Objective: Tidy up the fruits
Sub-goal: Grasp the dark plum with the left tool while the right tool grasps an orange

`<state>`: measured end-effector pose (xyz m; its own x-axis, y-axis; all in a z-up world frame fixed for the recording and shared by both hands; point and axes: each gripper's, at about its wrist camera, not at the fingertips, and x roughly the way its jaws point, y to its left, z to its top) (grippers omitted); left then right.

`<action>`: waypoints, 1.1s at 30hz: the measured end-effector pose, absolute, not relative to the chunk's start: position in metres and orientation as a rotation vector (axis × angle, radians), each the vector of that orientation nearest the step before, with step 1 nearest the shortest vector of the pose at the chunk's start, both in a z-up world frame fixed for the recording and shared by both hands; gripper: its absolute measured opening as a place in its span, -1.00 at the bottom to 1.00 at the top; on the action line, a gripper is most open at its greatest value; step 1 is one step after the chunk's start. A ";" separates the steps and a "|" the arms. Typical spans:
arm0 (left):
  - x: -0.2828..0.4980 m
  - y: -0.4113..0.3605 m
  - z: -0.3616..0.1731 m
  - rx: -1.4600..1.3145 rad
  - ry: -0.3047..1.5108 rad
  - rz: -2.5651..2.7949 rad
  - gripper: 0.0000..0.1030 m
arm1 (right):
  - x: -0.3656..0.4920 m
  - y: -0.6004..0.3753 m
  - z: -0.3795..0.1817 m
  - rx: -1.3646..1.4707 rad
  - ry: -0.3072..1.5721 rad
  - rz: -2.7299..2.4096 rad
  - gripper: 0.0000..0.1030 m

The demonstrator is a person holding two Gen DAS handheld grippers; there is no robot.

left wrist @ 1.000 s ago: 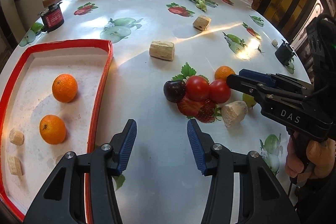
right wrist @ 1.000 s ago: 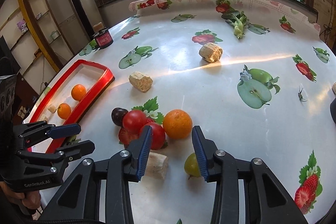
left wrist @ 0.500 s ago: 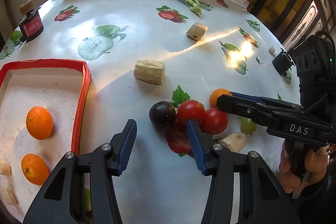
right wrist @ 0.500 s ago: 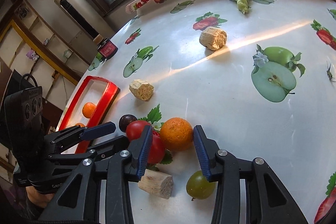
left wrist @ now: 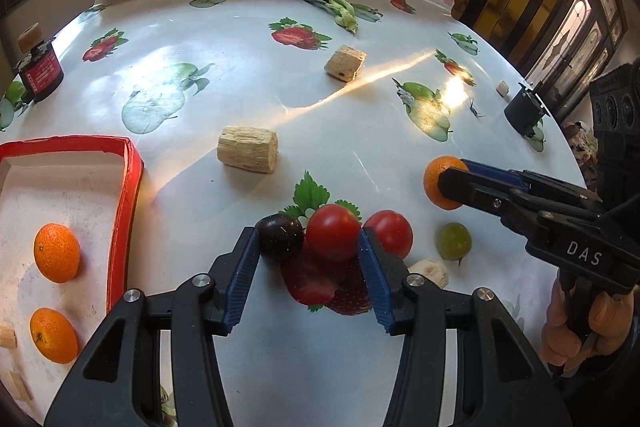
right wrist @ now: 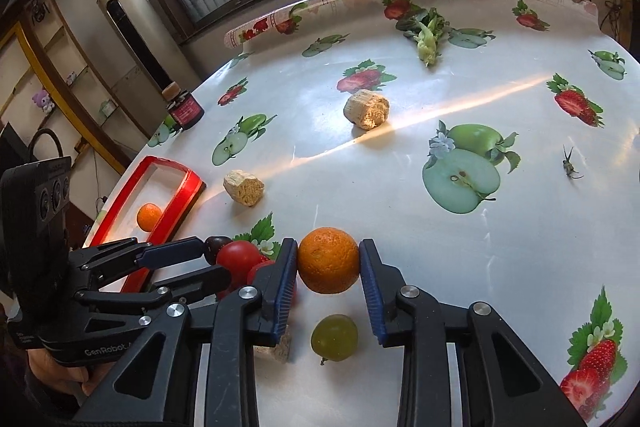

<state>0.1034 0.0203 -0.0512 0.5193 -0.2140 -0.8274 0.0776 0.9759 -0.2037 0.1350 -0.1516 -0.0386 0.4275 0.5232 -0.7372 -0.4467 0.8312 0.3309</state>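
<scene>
In the left wrist view, your left gripper (left wrist: 308, 259) stands open over the fruit cluster. The plum (left wrist: 279, 235) is just beside one pad and a tomato (left wrist: 333, 231) just beside the other, so nothing is gripped; I judge the gap is too wide for one fruit alone. The red tray (left wrist: 129, 183) lies to the left of the cluster with two oranges (left wrist: 57, 252) already inside, so it seems to be the collecting place. To the right of the cluster, your right gripper (left wrist: 450, 183) is at another orange (left wrist: 438, 187).

In the right wrist view, the right gripper (right wrist: 329, 263) is closing on this orange (right wrist: 329, 259), and both pads already touch its sides at the widest part, which should keep it from slipping. The grape (right wrist: 334, 337) lies on the counter (right wrist: 360, 187) just below the orange, untouched.
</scene>
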 end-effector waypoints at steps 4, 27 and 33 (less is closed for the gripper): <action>0.099 0.025 -0.047 -0.169 0.999 -0.224 -0.44 | 0.133 -0.158 -0.037 0.110 0.952 0.602 -0.37; 0.103 0.028 -0.054 -0.135 1.014 -0.165 -0.08 | 0.128 -0.169 -0.031 0.138 0.933 0.588 -0.37; 0.110 0.043 -0.062 -0.192 1.032 -0.198 -0.30 | 0.125 -0.166 -0.029 0.137 0.931 0.593 -0.37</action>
<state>0.1097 0.0432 -0.0615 0.4981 -0.2525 -0.8296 0.0727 0.9655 -0.2502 0.1248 -0.1663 -0.0291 0.4512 0.5357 -0.7137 -0.4208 0.8330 0.3592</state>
